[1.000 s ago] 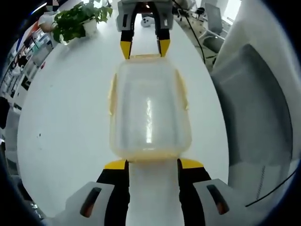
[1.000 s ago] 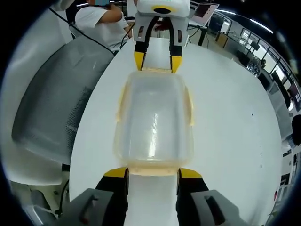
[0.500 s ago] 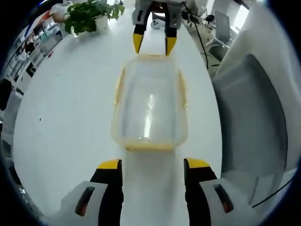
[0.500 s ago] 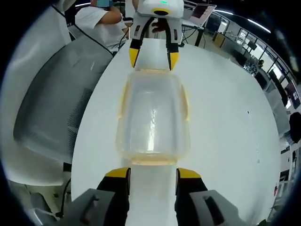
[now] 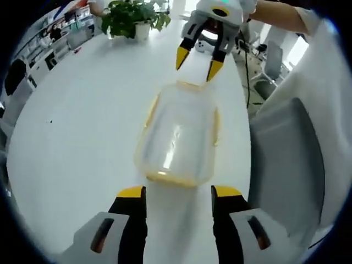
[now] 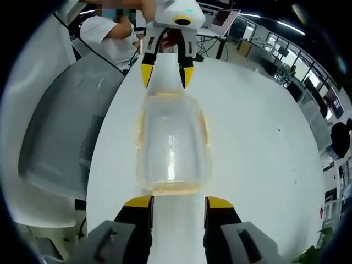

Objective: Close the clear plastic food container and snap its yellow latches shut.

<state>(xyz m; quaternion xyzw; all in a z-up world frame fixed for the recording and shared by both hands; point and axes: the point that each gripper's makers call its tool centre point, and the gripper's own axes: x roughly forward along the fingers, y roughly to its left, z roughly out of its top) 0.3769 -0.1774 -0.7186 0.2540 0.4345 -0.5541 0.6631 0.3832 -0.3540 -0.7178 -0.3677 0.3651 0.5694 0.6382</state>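
- left gripper (image 5: 179, 192): jaws wide apart, holding nothing, just short of the container's near end.
- right gripper (image 6: 177, 201): same, jaws parted and empty at the opposite end.
- clear container (image 5: 177, 141), lid on, sits on the white counter (image 5: 77, 132) between both grippers; yellow latches (image 5: 153, 107) lie along its sides.
- No legible writing.
- grey chair (image 6: 60, 132) beside the counter edge.
- potted plant (image 5: 132, 16) at the far end.

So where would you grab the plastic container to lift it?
By its two short ends, one tongs from each: the container lies lengthwise between the left tongs and right tongs, and the yellow latches along the long sides would likely get in the way.
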